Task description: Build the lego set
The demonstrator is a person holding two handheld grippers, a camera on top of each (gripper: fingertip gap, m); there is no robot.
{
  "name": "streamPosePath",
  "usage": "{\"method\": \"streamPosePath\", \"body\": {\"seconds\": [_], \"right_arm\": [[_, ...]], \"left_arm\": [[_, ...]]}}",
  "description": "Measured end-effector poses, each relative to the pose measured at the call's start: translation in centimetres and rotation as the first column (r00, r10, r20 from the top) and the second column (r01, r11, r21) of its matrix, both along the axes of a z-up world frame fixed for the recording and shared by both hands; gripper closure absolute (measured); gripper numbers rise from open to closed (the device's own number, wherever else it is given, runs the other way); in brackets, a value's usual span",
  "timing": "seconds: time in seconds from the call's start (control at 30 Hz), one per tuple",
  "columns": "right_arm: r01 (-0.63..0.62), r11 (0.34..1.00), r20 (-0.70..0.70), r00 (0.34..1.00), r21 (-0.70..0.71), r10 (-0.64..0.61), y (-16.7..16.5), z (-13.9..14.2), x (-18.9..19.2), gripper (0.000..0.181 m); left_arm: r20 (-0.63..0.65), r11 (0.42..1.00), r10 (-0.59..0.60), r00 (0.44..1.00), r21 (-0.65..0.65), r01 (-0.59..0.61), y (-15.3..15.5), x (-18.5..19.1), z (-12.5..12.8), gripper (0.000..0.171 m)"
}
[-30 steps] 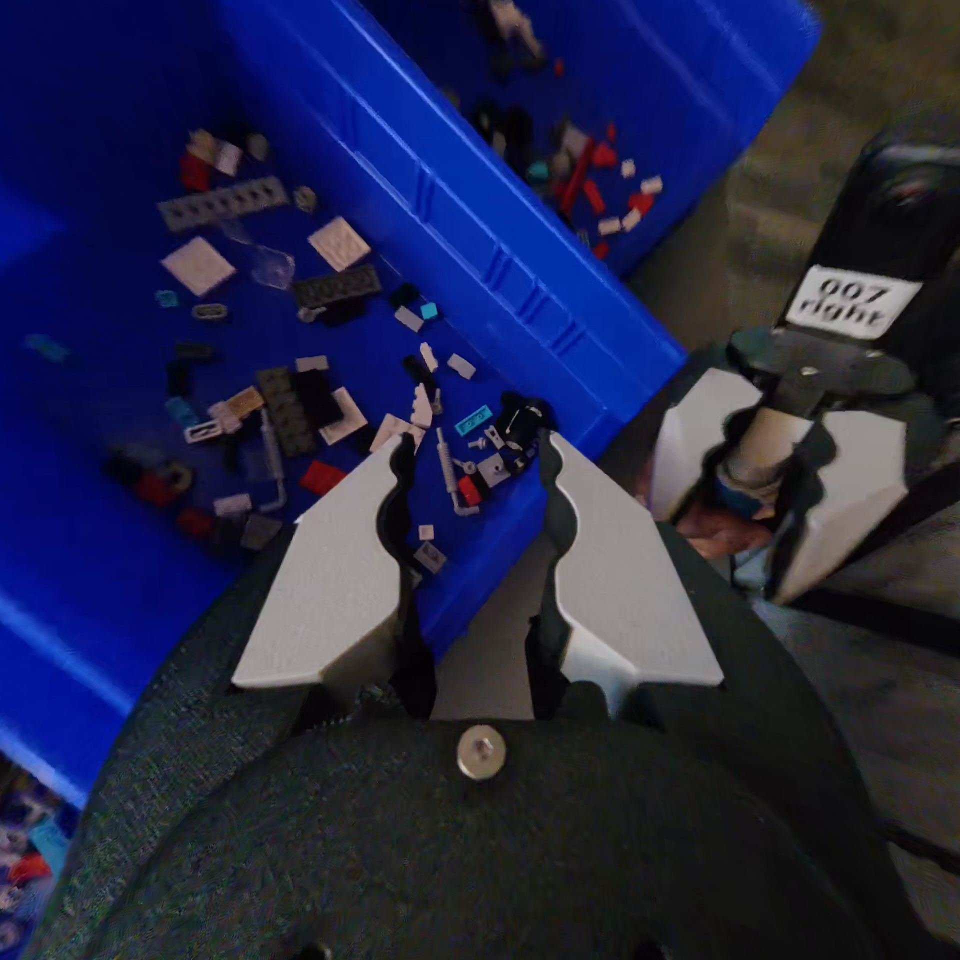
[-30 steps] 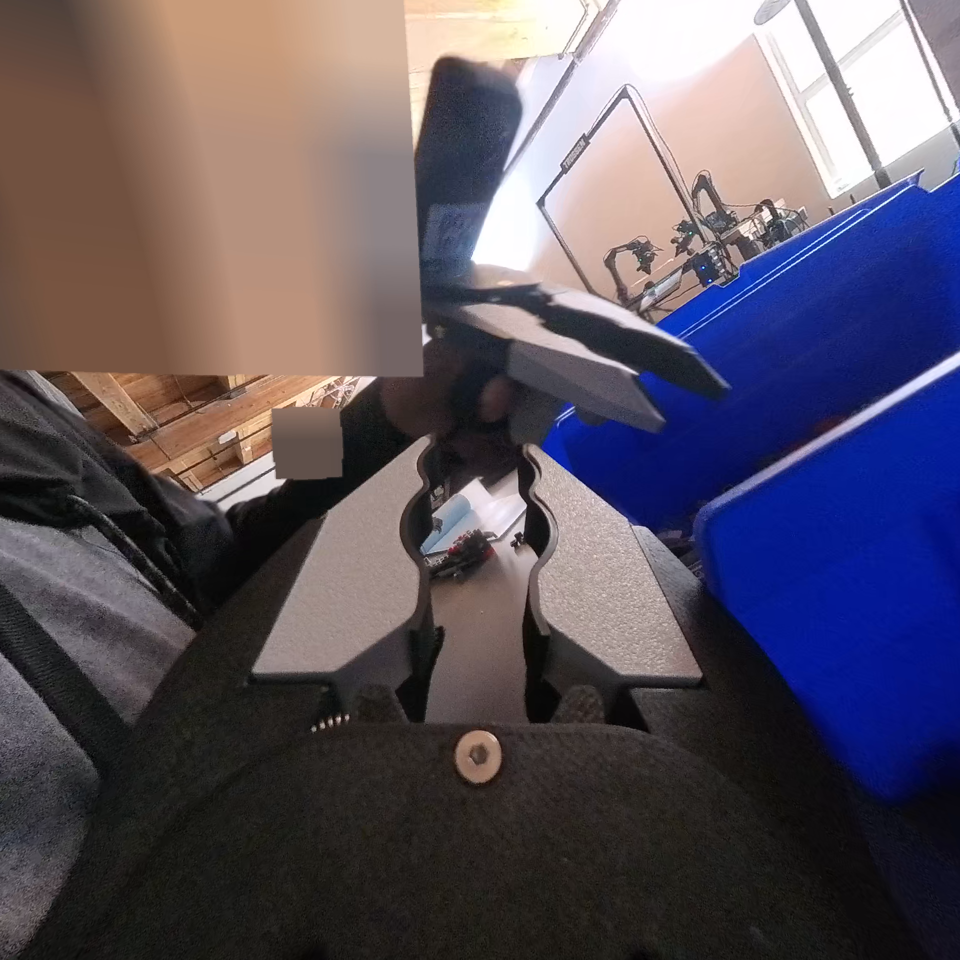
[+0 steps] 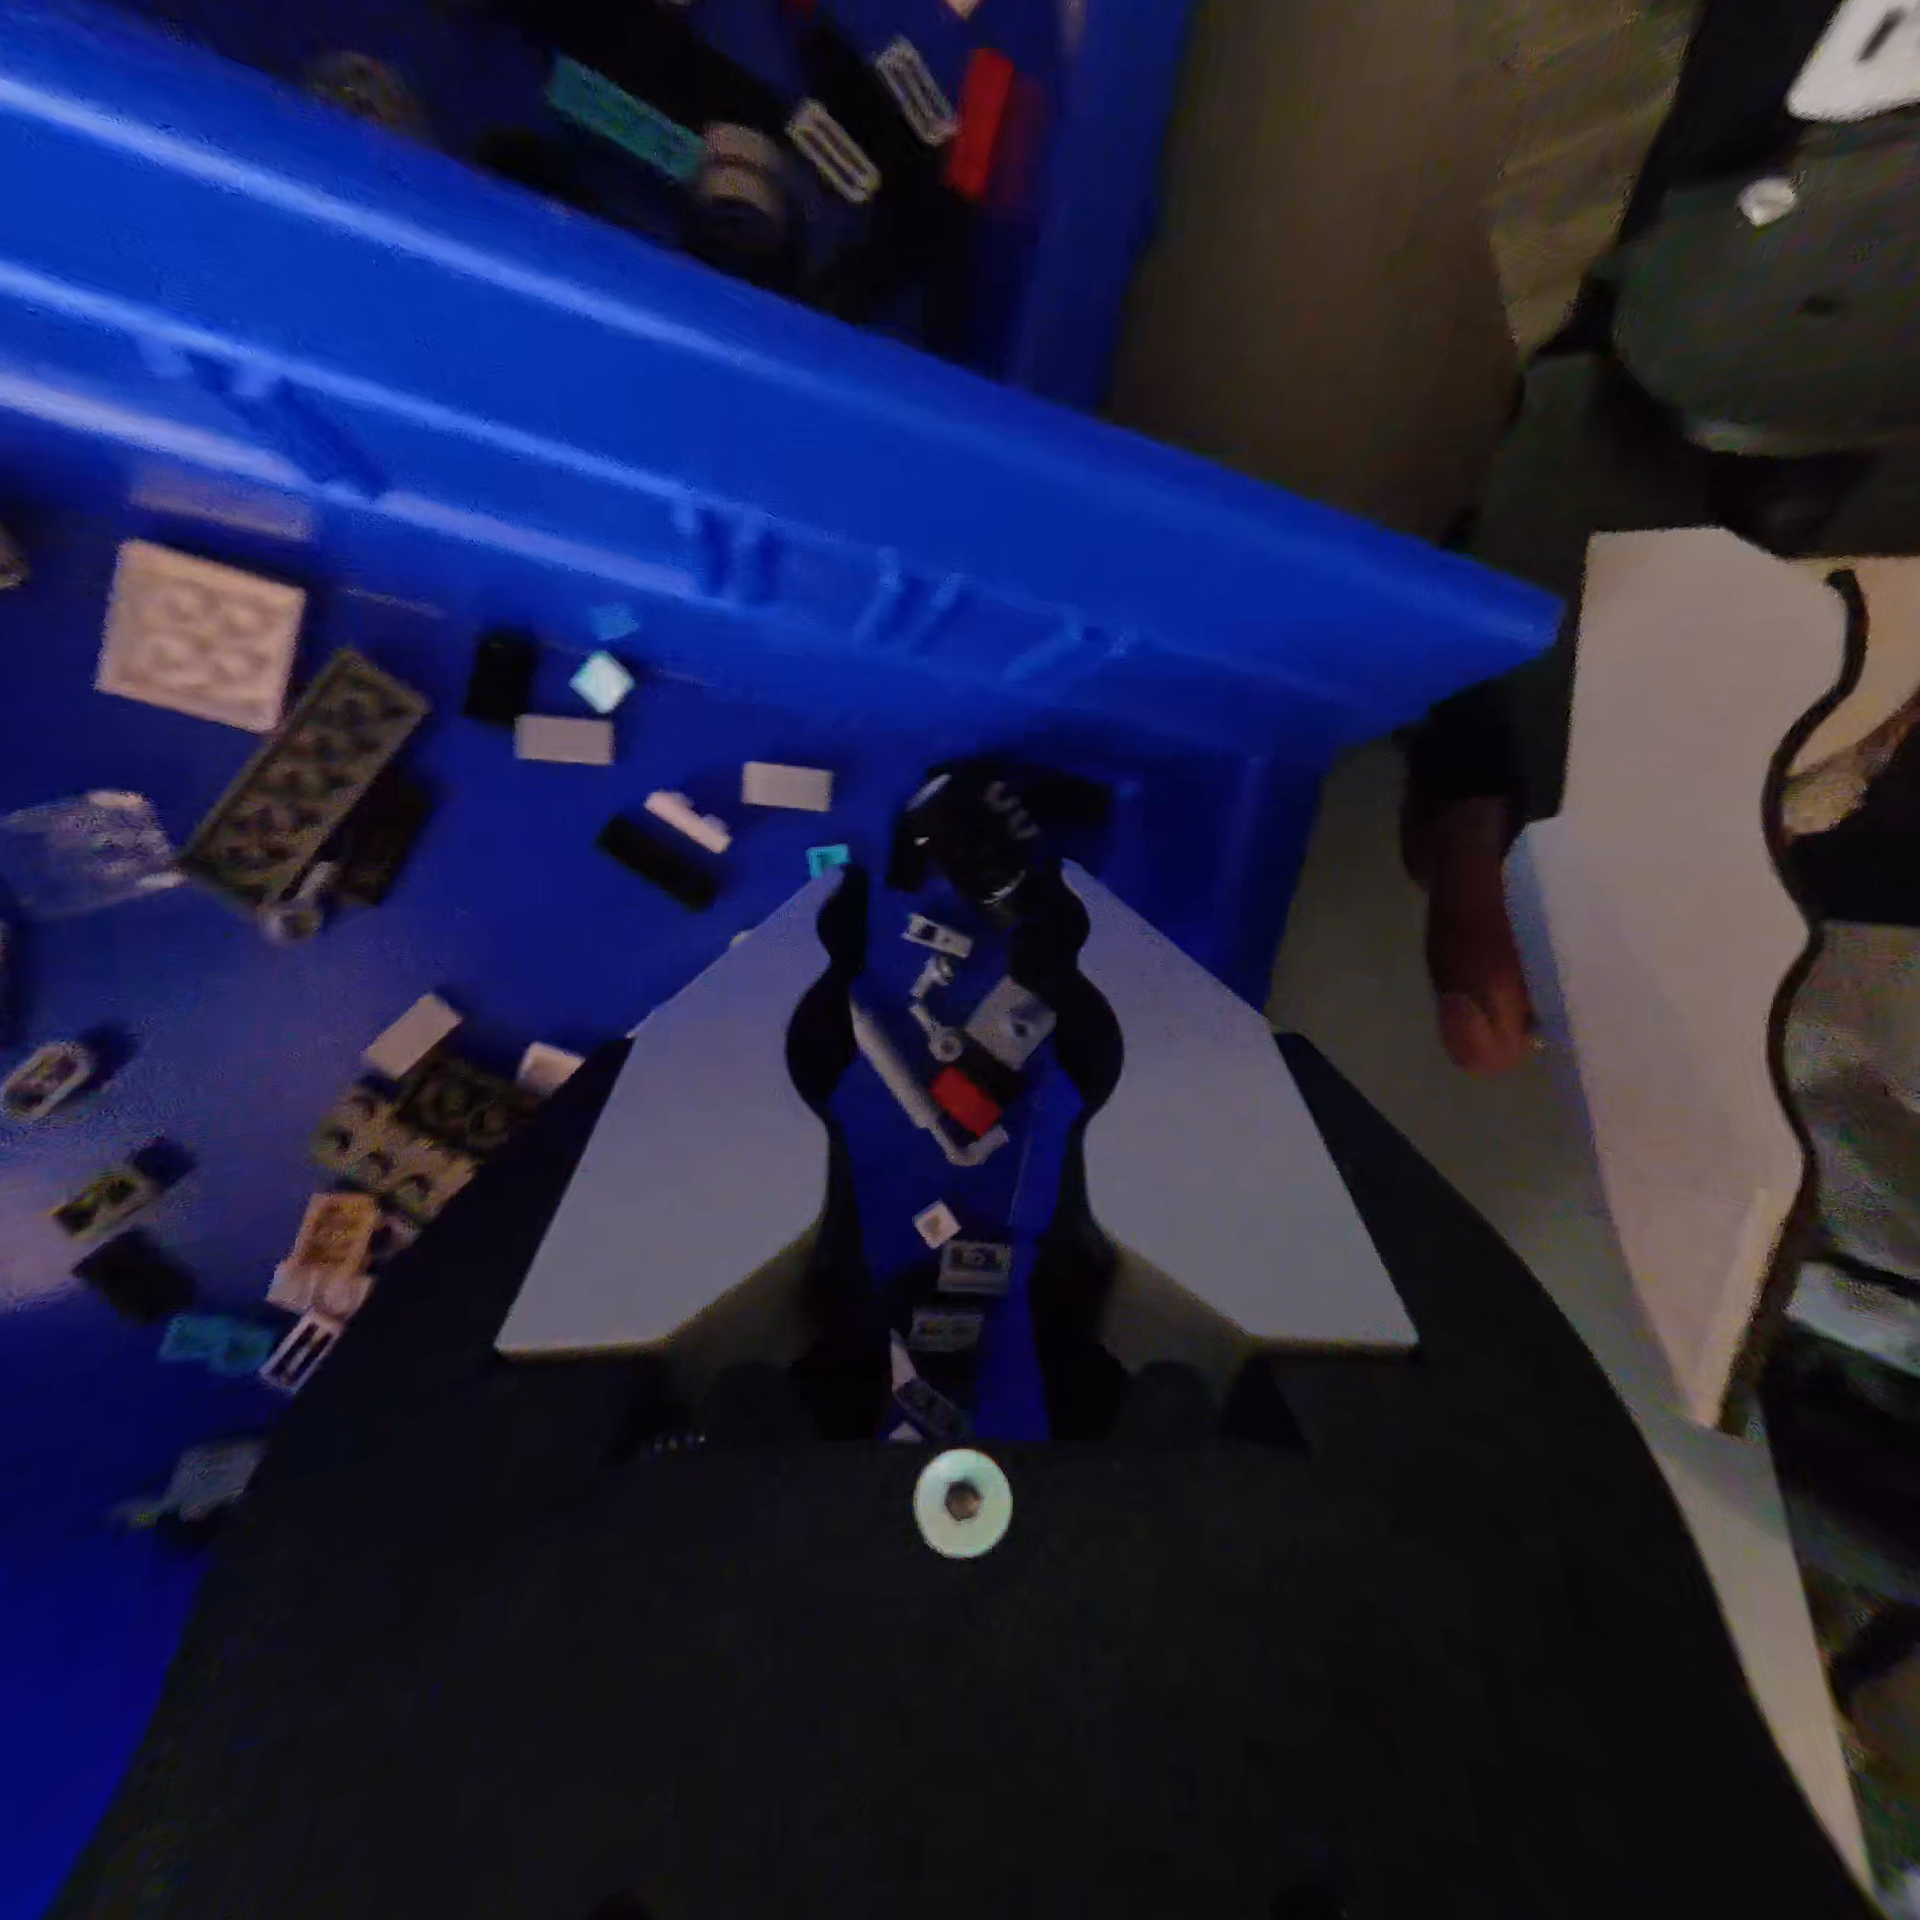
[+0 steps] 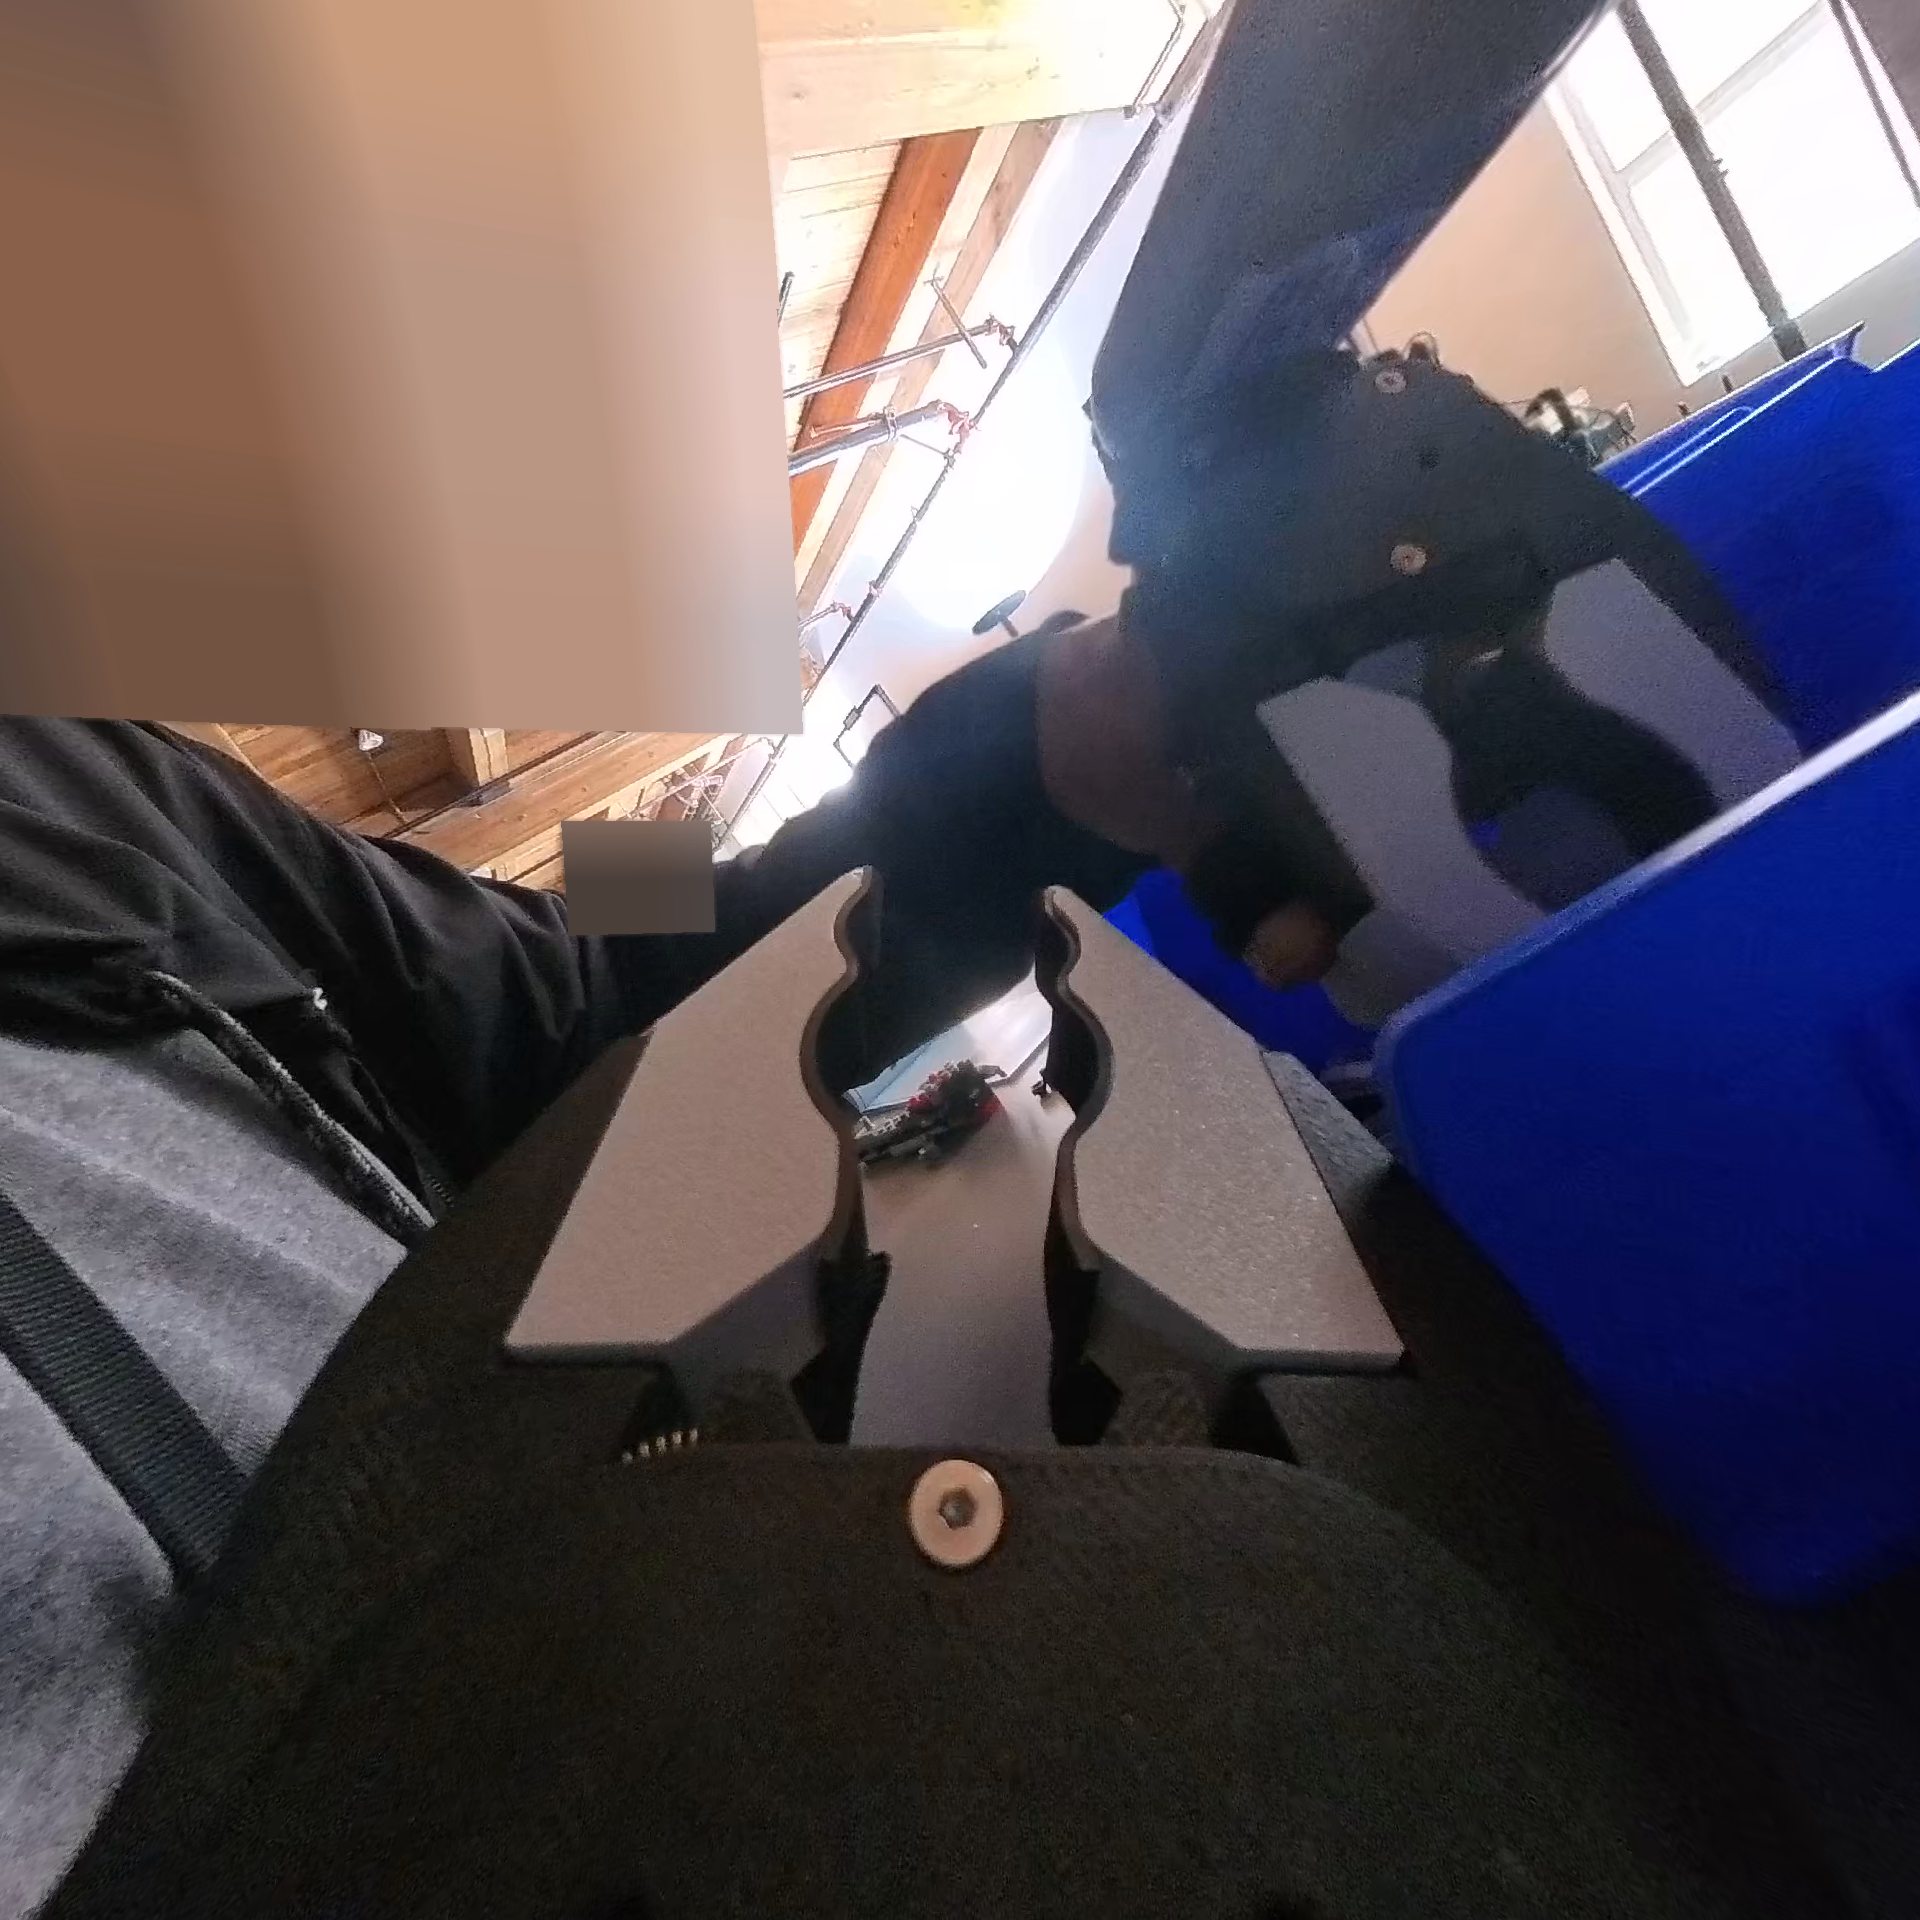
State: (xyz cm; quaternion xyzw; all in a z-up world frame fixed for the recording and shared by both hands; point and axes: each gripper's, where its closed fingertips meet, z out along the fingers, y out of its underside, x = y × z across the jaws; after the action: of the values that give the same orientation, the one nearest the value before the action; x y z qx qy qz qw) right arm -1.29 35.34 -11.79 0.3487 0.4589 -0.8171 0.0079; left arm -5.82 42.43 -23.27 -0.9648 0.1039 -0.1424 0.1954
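The blue bin [image 3: 727, 436] takes up most of the scene, its floor strewn with loose lego pieces [image 3: 312, 790] in grey, black, white and teal. The left gripper [image 3: 951, 883] hangs inside it, fingers parted and holding nothing, a red piece [image 3: 964, 1099] and small grey bits between them. The right gripper [image 4: 954, 902] sits outside the bin, also parted and empty (a half-built model [image 4: 935, 1107] lies on the table beyond it).

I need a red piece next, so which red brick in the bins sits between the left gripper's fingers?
The small red brick framed by the open left gripper, beside a grey plate. The other red brick lies in the far bin.
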Motion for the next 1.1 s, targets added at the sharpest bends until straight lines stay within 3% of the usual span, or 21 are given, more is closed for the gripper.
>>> {"method": "streamPosePath", "body": {"seconds": [0.23,0.33,0.4,0.73,0.87,1.1], "right_arm": [[0.000,1.000,0.000,1.000,-0.002,0.000,0.0,0.0,0.0,0.151],[0.000,1.000,0.000,1.000,-0.003,0.000,0.0,0.0,0.0,0.151],[-0.001,1.000,0.000,1.000,-0.004,0.001,0.0,0.1,0.0,0.151],[0.002,1.000,0.000,1.000,-0.002,-0.002,0.0,0.1,0.0,0.151],[0.003,1.000,0.000,1.000,0.000,-0.003,0.0,0.1,0.0,0.151],[0.003,1.000,0.000,1.000,0.000,-0.003,0.0,0.1,0.0,0.151]], "left_arm": [[-0.062,0.998,-0.053,0.997,-0.039,0.050,0.2,0.1,-1.9,0.145],[-0.058,1.000,-0.014,0.998,-0.021,0.013,0.5,-0.6,-1.3,0.150],[-0.054,1.000,0.019,0.998,0.000,-0.019,0.6,-1.1,-0.7,0.163],[-0.092,0.986,0.163,0.982,0.033,-0.160,0.6,-4.1,0.6,0.169],[-0.082,0.985,0.169,0.982,0.040,-0.166,0.7,-4.2,0.8,0.167],[-0.081,0.992,0.128,0.988,-0.009,-0.129,0.2,-3.4,-0.2,0.147]]}}
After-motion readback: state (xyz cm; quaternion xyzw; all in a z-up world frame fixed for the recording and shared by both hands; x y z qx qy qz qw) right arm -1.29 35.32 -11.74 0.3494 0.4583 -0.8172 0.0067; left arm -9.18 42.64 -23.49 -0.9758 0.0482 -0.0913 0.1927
